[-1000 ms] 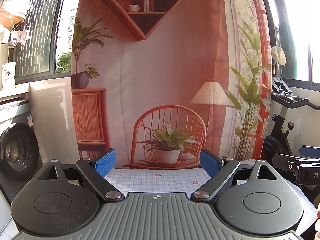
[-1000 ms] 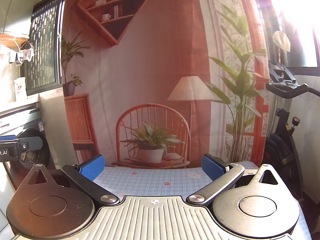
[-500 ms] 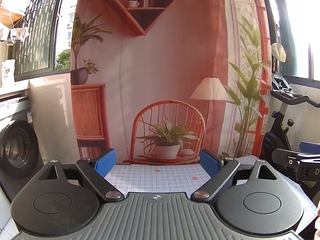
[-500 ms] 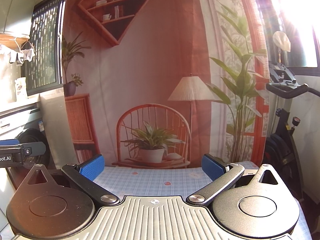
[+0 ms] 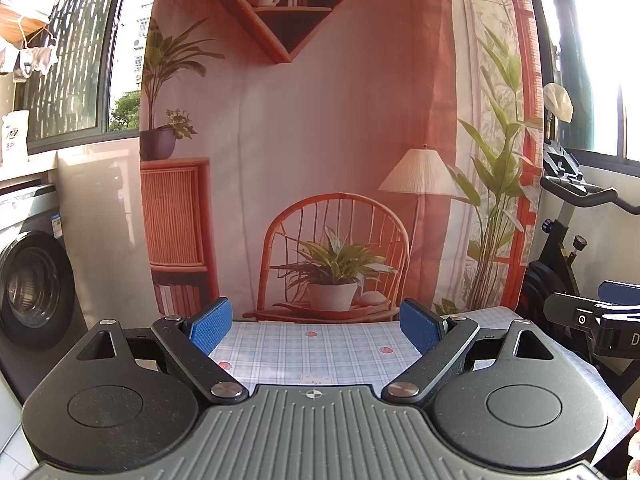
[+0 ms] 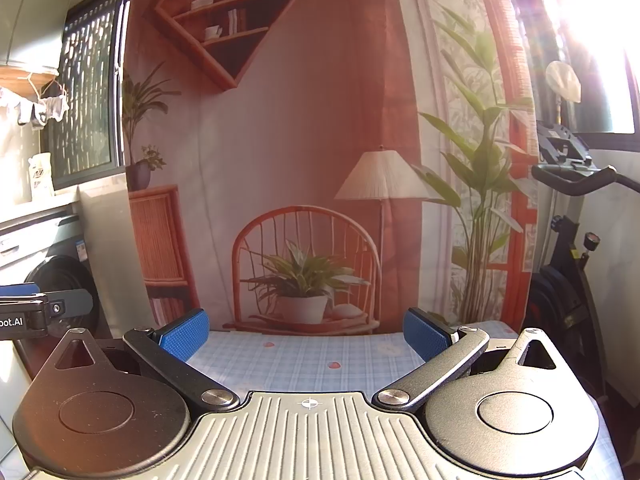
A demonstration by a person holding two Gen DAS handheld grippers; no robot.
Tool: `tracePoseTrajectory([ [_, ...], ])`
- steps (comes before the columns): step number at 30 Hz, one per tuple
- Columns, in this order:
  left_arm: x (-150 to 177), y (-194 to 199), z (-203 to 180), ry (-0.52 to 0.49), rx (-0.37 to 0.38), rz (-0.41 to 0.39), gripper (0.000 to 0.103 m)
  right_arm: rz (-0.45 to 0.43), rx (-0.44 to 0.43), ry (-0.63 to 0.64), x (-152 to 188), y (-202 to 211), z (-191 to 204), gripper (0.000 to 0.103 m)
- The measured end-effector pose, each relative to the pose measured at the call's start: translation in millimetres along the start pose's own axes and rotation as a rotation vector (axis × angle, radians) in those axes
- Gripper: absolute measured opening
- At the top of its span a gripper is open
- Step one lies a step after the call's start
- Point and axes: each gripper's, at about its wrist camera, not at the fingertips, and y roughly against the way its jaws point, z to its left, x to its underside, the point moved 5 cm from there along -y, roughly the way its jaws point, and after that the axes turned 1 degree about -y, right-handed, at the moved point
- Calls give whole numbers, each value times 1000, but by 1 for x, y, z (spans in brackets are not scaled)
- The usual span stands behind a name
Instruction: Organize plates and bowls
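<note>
Blue rubber-padded fingers [image 5: 210,325] of the black left gripper [image 5: 316,326] stand spread wide with nothing between them; the black right gripper [image 6: 306,334] is likewise released, its blue pads [image 6: 426,338] wide apart and bare. Both hang above a pale blue checked tablecloth [image 5: 320,354] dotted with small red hearts. No plate or bowl shows in either view, so where they lie cannot be told. At 12 o'clock hangs a printed fabric backdrop [image 5: 320,140] of a rattan chair and potted plant. At 9 o'clock stands a grey front-loading washing machine [image 5: 32,280]; at 3 o'clock, a black exercise bike [image 6: 572,240].
</note>
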Motion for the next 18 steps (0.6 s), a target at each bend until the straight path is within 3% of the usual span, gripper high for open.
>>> tracePoseTrajectory([
  [18, 1, 0, 0, -7, 9, -2, 92, -3, -1, 2, 1, 3, 1, 103],
])
